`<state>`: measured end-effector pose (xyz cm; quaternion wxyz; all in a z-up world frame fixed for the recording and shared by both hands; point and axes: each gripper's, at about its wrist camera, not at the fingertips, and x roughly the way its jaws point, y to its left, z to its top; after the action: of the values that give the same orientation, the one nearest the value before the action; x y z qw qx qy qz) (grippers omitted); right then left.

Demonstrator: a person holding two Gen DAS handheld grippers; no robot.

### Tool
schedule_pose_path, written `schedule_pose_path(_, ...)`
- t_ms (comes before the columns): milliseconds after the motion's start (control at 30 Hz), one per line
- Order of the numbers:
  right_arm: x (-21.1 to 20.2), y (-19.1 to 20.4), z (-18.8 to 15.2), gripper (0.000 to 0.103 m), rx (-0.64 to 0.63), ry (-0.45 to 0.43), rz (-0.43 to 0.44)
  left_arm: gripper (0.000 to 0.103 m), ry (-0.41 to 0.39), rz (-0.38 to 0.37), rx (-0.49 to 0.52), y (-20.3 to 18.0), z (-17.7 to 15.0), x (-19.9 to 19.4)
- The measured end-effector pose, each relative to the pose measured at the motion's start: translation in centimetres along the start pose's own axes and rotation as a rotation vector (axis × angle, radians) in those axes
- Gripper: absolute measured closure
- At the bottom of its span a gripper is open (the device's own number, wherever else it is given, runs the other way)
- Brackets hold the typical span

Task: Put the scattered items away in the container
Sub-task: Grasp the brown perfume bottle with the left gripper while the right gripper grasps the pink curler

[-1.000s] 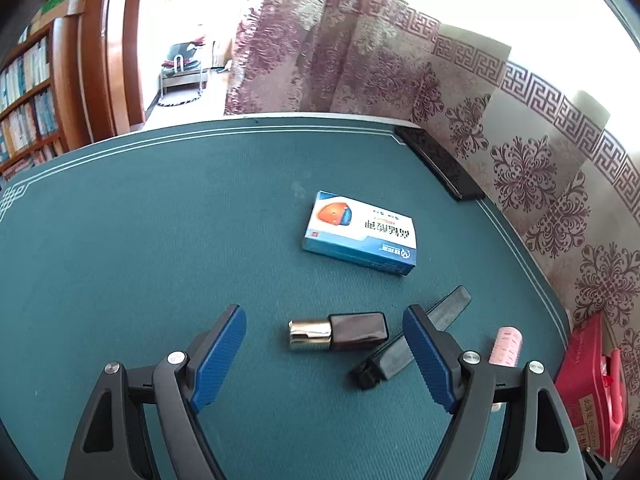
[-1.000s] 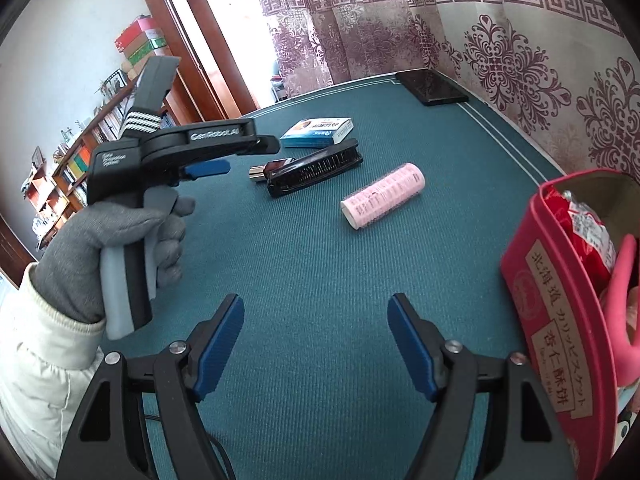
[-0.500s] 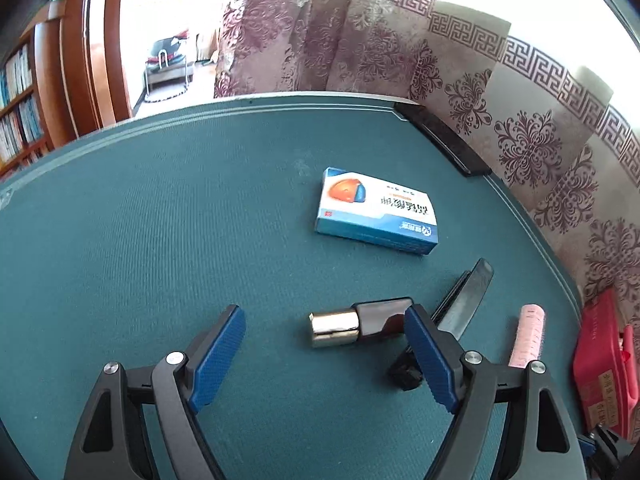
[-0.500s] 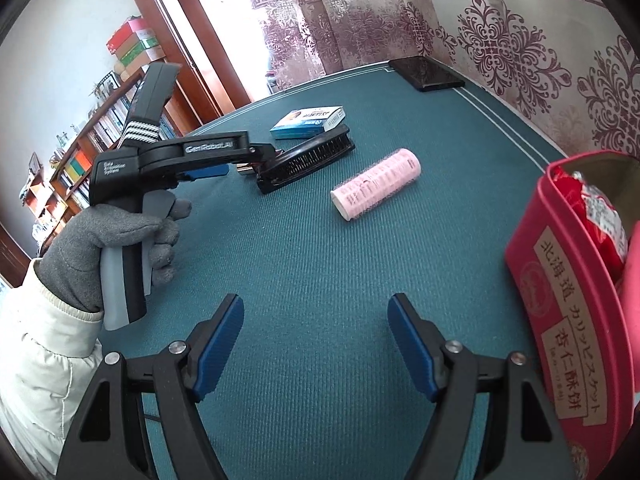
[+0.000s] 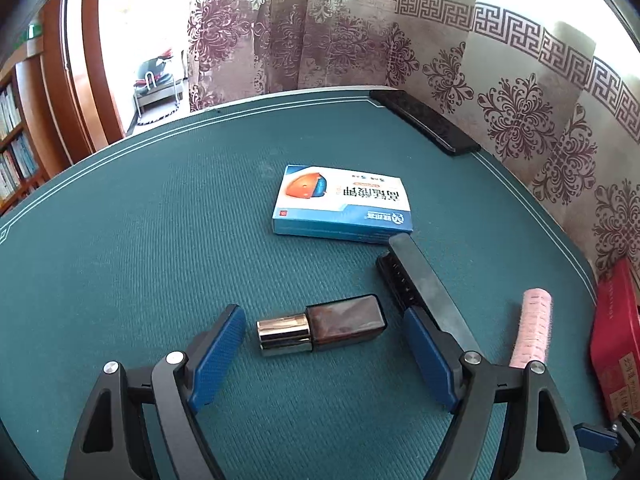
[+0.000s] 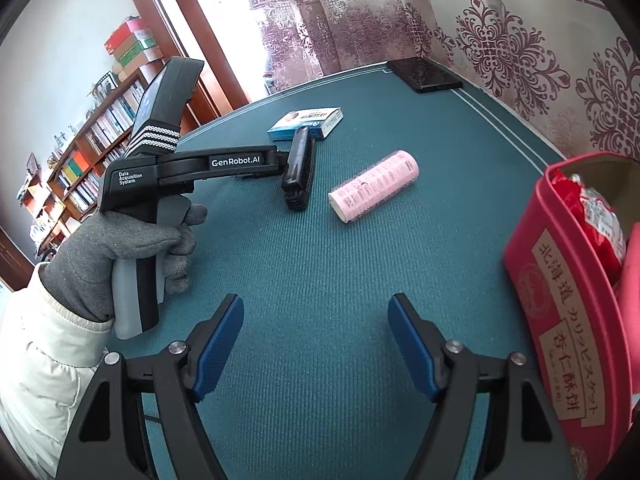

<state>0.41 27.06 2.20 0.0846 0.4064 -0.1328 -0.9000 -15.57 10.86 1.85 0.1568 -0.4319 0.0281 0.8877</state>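
Left tool [image 5: 322, 354] closing, pads straddling, not touching, lipstick [image 5: 322, 326] on desk [image 5: 120, 260]. Right tool [image 6: 316, 344] apart, empty. "GenRobot.AI", "Data Acquisition System" on left tool body. Red tin [image 6: 560, 304], Japanese lettering, at 3 o'clock. Blue box [image 5: 344, 204] at 12.

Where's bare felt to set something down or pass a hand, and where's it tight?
Free: the wide felt left of the blue box and the strip between the right gripper and pink roll. Crowded: lipstick, black comb, roll and box cluster near the left gripper, whose jaws are closing around the lipstick.
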Motion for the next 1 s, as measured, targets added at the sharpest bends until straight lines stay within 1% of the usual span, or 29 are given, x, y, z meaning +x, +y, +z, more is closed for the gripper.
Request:
schedule_pose_path(33, 0.0, 0.1, 0.1, 0.025, -0.002, 0.000, 0.000, 0.033, -0.007, 0.016, 0.005, 0.1, -0.1, -0.1)
schedule_pose_path(67, 0.1, 0.1, 0.1, 0.025, -0.005, 0.000, 0.000, 0.038, -0.013, 0.028, 0.011, 0.3, -0.2, -0.2)
schedule_pose_path(100, 0.1, 0.2, 0.3, 0.025, -0.008, -0.002, -0.001, 0.040, -0.018, 0.036, 0.013, 0.4, -0.3, -0.3)
schedule_pose_path(167, 0.2, 0.3, 0.6, 0.025, -0.012, -0.007, -0.004, 0.040, -0.024, 0.015, -0.001, 1.1, -0.6, -0.6)
schedule_pose_path(267, 0.2, 0.3, 1.4, 0.025, -0.013, -0.027, -0.019, 0.040, -0.038, 0.008, -0.036, 1.8, -1.2, -1.3)
schedule_pose_path(400, 0.6, 0.3, 3.0, 0.025, -0.022, -0.049, -0.038, 0.040, -0.061, 0.023, -0.069, 2.7, -2.2, -2.0)
schedule_pose_path(500, 1.7, 0.3, 4.2, 0.025, -0.037, -0.038, -0.056, 0.040, -0.068, 0.026, -0.087, 3.1, -2.5, -2.3)
schedule_pose_path(600, 3.0, -0.1, 5.1, 0.025, -0.022, -0.025, -0.074, 0.040, -0.076, 0.015, -0.103, 3.5, -2.8, -2.5)
schedule_pose_path(667, 3.7, -0.5, 5.5, 0.025, -0.018, -0.019, -0.105, 0.040, -0.080, 0.005, -0.113, 3.7, -2.9, -2.6)
schedule_pose_path(733, 4.6, -0.9, 5.9, 0.025, -0.015, -0.013, -0.152, 0.040, -0.082, -0.002, -0.119, 3.7, -2.9, -2.6)
schedule_pose_path(833, 5.9, -1.7, 6.4, 0.028, -0.002, 0.016, -0.190, 0.040, -0.084, -0.008, -0.124, 3.8, -3.0, -2.7)
schedule_pose_path(900, 6.3, -1.7, 6.5, 0.030, -0.019, 0.001, -0.218, 0.040, -0.084, -0.007, -0.123, 3.7, -3.0, -2.7)
schedule_pose_path(967, 6.7, -1.5, 6.7, 0.036, -0.047, 0.001, -0.246, 0.040, -0.083, -0.006, -0.118, 3.6, -3.0, -2.6)
schedule_pose_path(1000, 6.8, -1.4, 6.7, 0.037, -0.056, 0.000, -0.251, 0.040, -0.083, -0.006, -0.116, 3.6, -3.0, -2.6)
